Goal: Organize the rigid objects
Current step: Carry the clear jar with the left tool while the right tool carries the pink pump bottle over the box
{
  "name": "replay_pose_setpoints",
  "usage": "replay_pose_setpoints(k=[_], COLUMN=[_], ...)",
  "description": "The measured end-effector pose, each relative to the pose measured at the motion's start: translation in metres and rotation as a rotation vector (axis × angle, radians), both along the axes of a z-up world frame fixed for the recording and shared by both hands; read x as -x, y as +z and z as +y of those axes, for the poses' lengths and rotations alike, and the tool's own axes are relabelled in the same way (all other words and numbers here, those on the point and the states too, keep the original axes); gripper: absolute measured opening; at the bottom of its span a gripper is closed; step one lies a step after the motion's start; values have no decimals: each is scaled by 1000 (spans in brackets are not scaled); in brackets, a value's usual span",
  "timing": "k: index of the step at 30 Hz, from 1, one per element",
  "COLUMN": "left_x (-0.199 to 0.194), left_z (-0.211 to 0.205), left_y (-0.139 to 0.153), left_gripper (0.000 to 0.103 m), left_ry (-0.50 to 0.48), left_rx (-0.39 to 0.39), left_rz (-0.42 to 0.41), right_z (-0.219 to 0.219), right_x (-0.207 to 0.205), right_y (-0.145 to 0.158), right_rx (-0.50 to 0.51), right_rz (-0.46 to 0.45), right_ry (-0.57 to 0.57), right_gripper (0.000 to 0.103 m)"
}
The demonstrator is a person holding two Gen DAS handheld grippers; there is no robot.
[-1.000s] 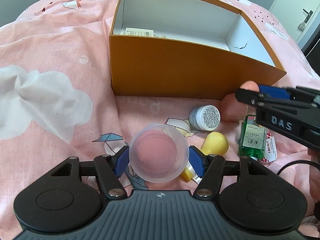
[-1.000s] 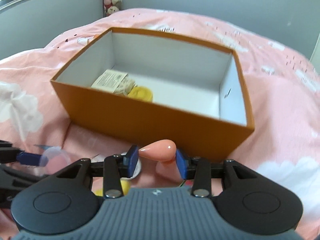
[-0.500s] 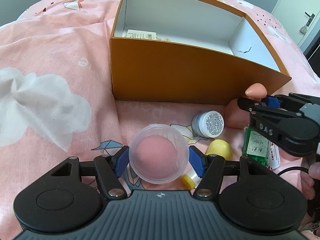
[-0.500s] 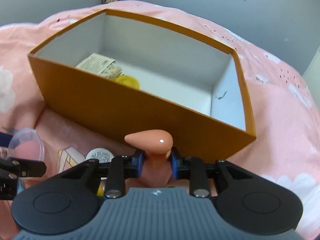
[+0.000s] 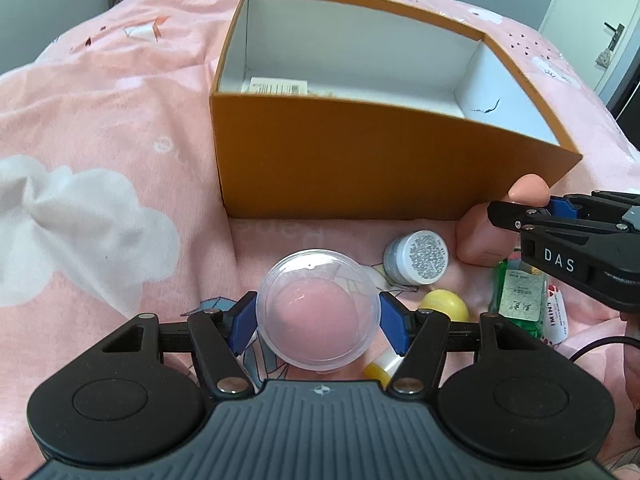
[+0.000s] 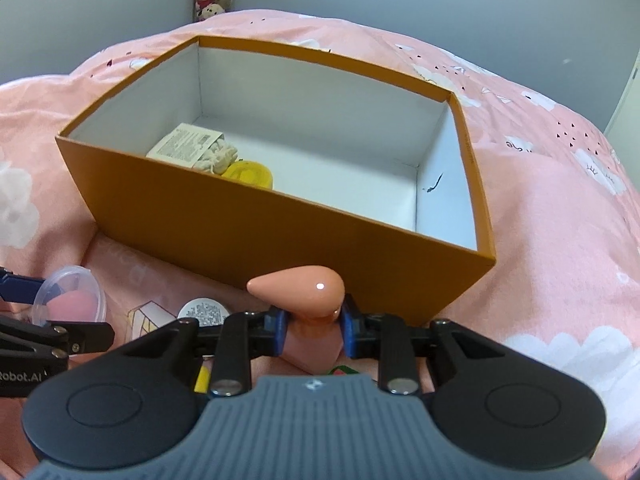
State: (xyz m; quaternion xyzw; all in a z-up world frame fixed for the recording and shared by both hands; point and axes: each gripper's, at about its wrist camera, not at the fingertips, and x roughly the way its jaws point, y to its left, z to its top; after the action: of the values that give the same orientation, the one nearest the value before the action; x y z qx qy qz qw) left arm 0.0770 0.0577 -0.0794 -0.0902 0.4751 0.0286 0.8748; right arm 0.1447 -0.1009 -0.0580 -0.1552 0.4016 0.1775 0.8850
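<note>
The left gripper has its blue pads pressed on either side of a clear tub with a pink sponge inside; it is clenched on the tub, low over the pink quilt. The right gripper has just been closing, and its pads now pinch the neck of a peach bottle, right under the teardrop cap that juts to 9 o'clock in its own view. From the left wrist that bottle stands at 3 o'clock, close to the near right corner of the orange box.

Outward from the tub lie the loose pieces: a white jar at 1 o'clock, a yellow bottle at 3 o'clock, and a green bottle beyond it, partly under the right gripper. The box sits at 12 o'clock, open, its near wall facing both cameras.

By my reading the job is early to midway. The box holds only a labelled packet, a pale lump and a yellow round thing in its left end; most of its floor is bare. Two items are gripped but not yet boxed, and at least three more wait on the quilt.

The tub is round, see-through and smooth-walled; the bottle is glossy, with a squarish body.
</note>
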Motion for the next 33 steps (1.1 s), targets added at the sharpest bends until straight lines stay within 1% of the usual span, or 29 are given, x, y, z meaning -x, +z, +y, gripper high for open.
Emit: replay_pose_setpoints(k=[3,6,10,13,16,19,22,26,30,33], left_x=[5,7,5,3,-2,-11,-17,-32,-53,-74], left_z=[-3,-5,-6,-9,-11,-12,-18,-22,-17,-8], left_y=[10,22,40,56,71,89,105,121,130,133], left_gripper=[73,73,73,73,73,73,73,73,73,73], left_ry=[-10,-18,-31,-49,-62,-59,-59,-73,-91,-106], left_rx=[4,19,59,64,76,113,108,126,138,146], left_rz=[-25,-43,-52,-70,-92,-130,-185,-235,-261,-253], right_z=[-5,-6,-10,-14,-18,-22,-27,-31,-30,-31], right_x=[3,8,13,15,11,11,10,2,-16,-36], right_y=[9,22,42,57,75,91,106,123,132,134], right_rx=[-36,-55,-87,-106,-151,-205,-247,-306,-330,-360], right_rz=[6,-21,-47,-54,-50,-50,-68,-90,-84,-53], right_ry=[-5,8,24,33,46,58,65,65,54,40], right_gripper=[25,25,25,25,25,25,25,25,25,25])
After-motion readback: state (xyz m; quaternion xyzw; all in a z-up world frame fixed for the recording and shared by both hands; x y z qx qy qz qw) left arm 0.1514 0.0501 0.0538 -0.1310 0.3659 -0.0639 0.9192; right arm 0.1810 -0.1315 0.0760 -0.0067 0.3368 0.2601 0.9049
